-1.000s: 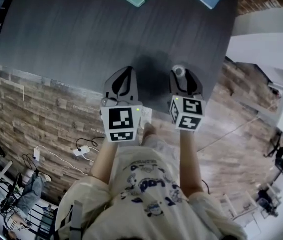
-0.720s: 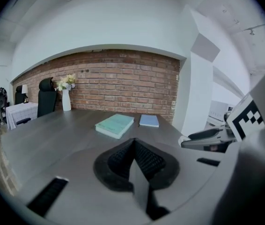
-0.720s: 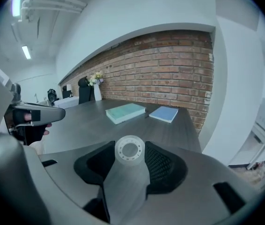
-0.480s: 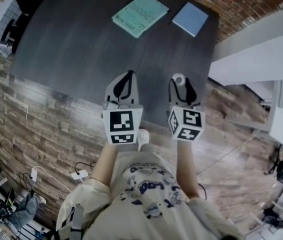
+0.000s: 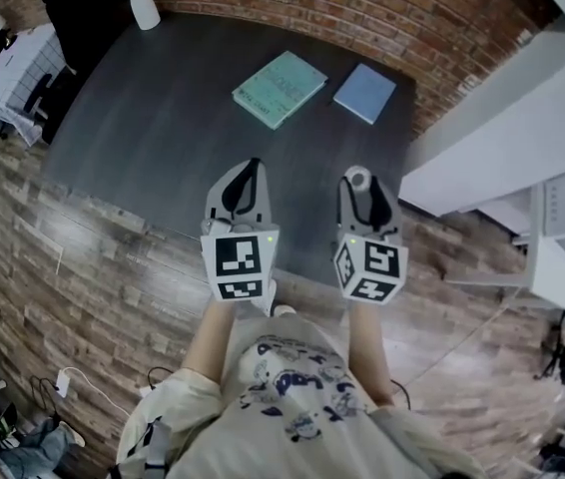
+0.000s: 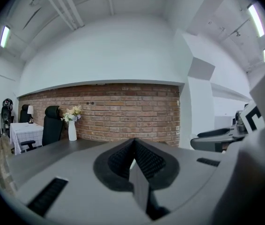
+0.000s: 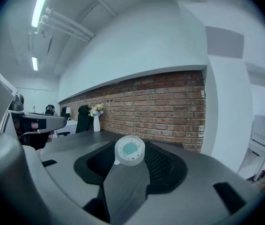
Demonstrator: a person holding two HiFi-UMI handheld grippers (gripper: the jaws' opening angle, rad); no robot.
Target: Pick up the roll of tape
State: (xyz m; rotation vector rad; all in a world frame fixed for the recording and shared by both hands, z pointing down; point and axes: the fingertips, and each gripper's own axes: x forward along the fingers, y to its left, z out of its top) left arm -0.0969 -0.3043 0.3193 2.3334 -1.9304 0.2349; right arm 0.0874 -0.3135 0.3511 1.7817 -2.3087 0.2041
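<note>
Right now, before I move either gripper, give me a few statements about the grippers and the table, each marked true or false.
1. The right gripper holds the roll of tape. True.
2. The left gripper is wide open. False: its jaws are together, with nothing between them.
3. A green book and a blue book lie on the table. True.
4. The roll of tape lies on the table. False: it is clamped at the right gripper's jaw tips.
</note>
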